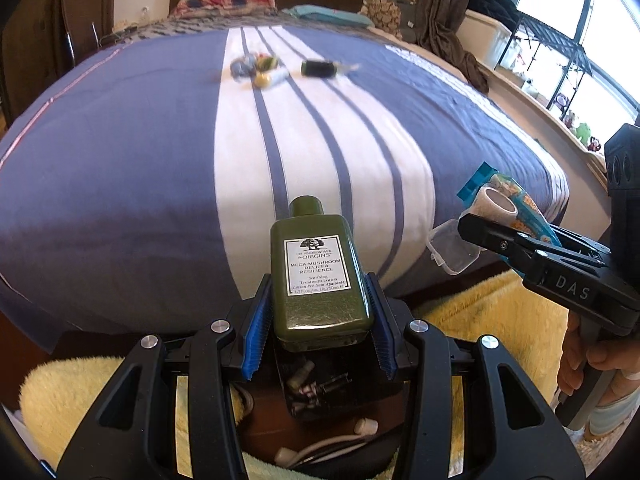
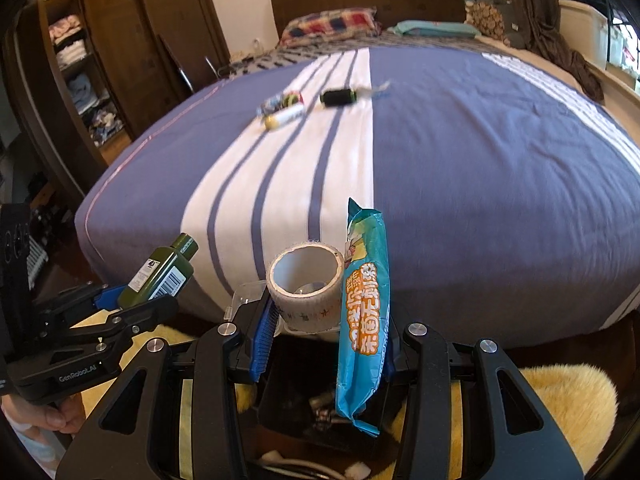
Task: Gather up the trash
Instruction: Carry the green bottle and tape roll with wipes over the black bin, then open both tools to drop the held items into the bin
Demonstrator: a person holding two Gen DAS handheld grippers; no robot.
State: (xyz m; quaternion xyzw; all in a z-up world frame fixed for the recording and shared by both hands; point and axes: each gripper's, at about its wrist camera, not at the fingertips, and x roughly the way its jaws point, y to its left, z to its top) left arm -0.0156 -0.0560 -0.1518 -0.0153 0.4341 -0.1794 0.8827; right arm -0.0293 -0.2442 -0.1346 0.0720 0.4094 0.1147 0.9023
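My left gripper is shut on a green lotion bottle, held above a black bin with small trash in it; the bottle also shows in the right wrist view. My right gripper is shut on a bundle: a white tape roll, a blue snack wrapper and a clear plastic box, above the same bin. It shows in the left wrist view with the tape roll. More trash lies far up the bed: a dark cylinder and a cluster of small items.
The bed has a blue and white striped cover. A yellow fluffy rug lies around the bin. A wooden wardrobe stands left of the bed. Pillows lie at the headboard. Shelves and a window are at the right.
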